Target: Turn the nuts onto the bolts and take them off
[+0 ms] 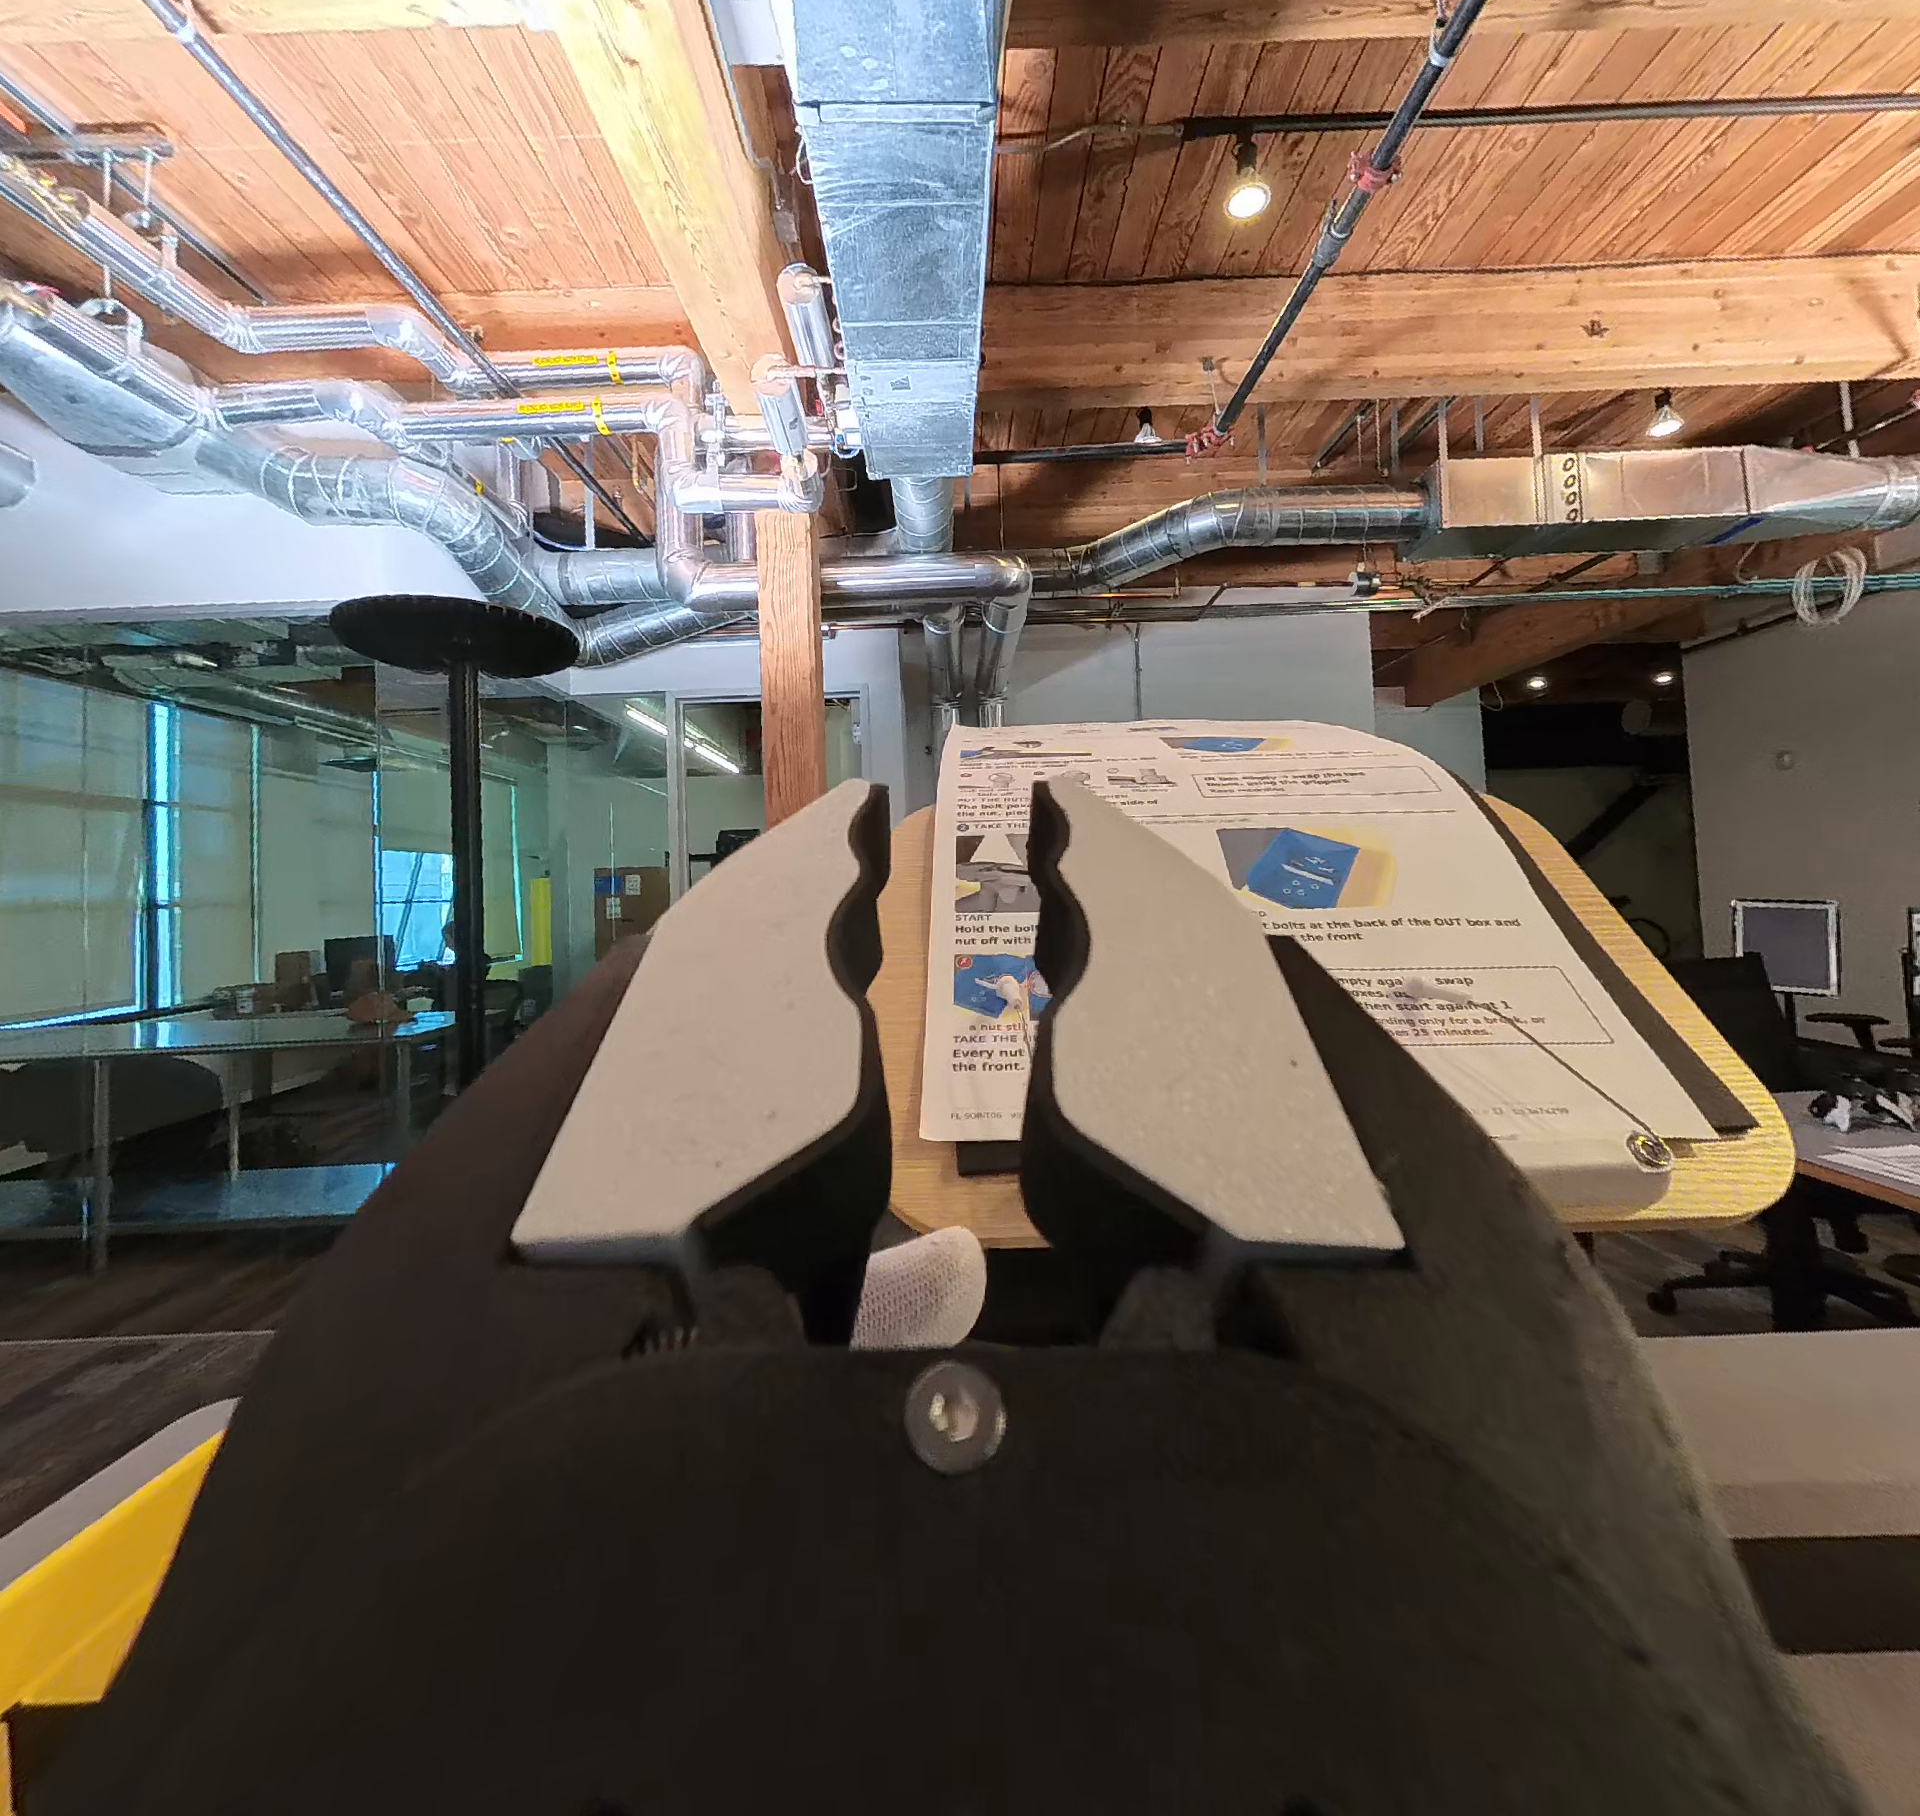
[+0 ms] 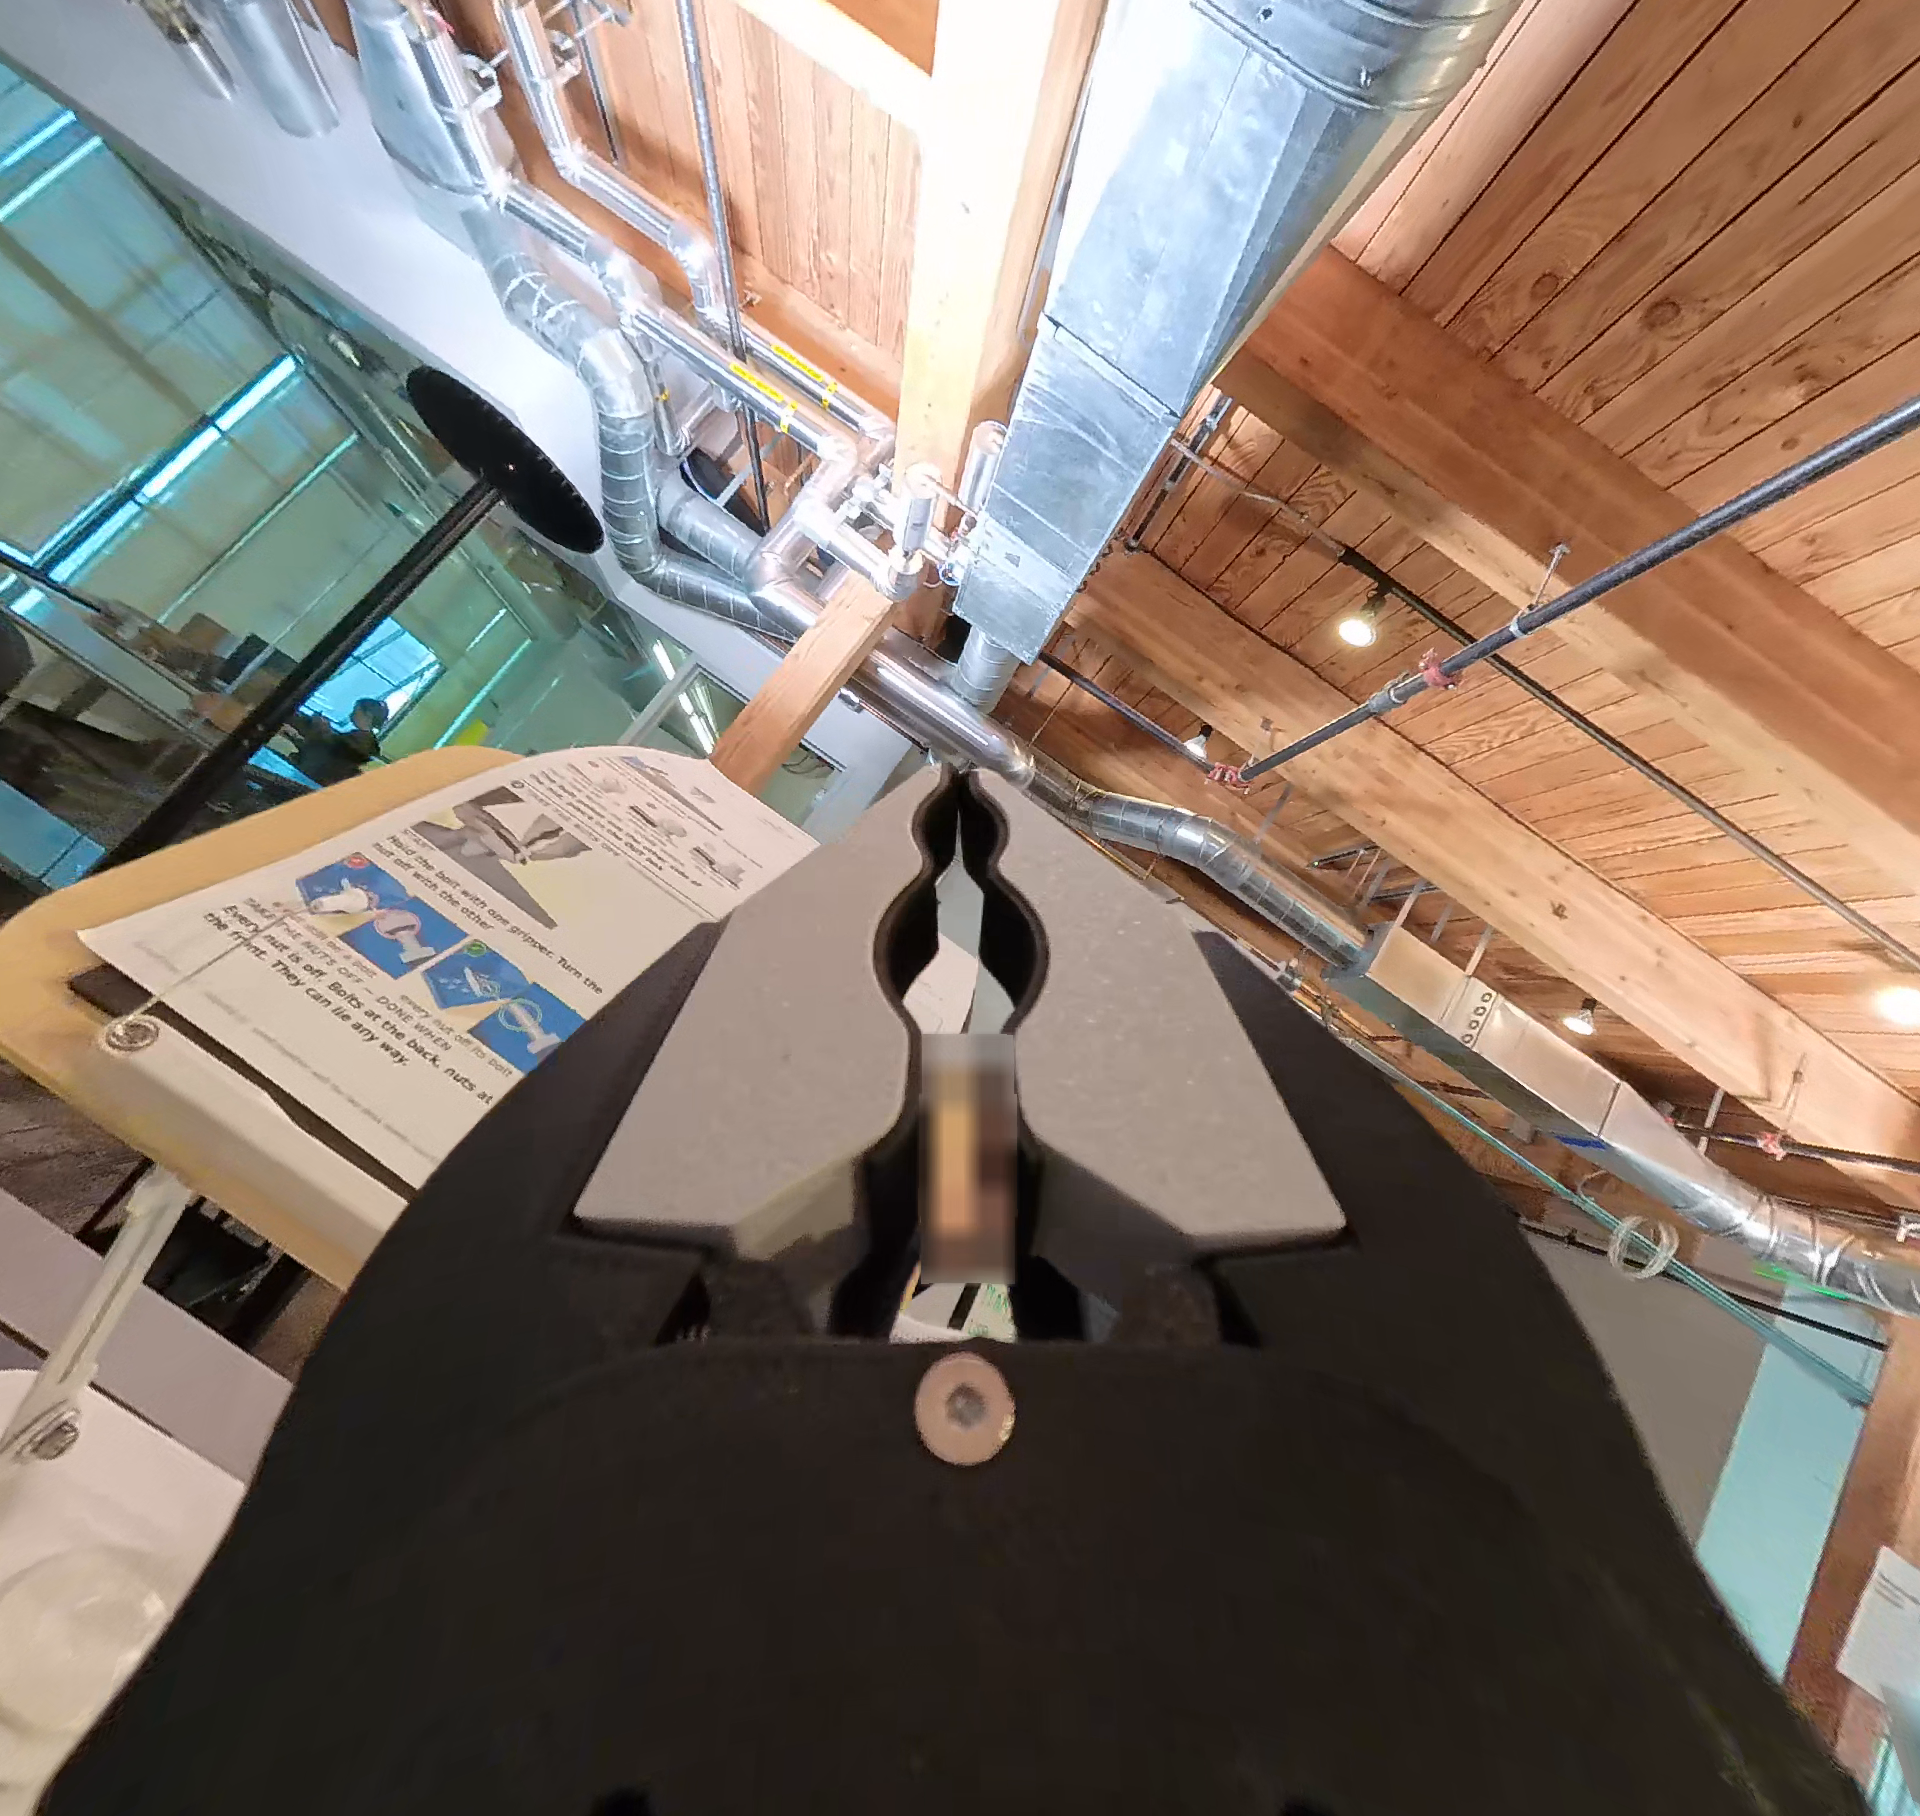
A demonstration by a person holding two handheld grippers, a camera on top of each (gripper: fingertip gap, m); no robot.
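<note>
**Both grippers tilted up at the ceiling, no nuts or bolts in sight**

Your cameras mostly catch the wooden ceiling with its beams and the big metal duct running along it; silver pipes bend off to one side. Below that, glass walls and an office floor with chairs. Closer in, a wooden board on a stand carries a printed instruction sheet (held by a thin cord and a small clip at the corner). In the left wrist view the sheet sits straight ahead behind your fingers; in the right wrist view the same board and sheet lean off to the left.

Your left gripper has its jaws parted with a clear gap, nothing between them. A white-gloved fingertip shows behind the jaw base. Your right gripper has its tips nearly touching, holding nothing.

Nuts and bolts: not visible in either view, so their place can't be told.
</note>
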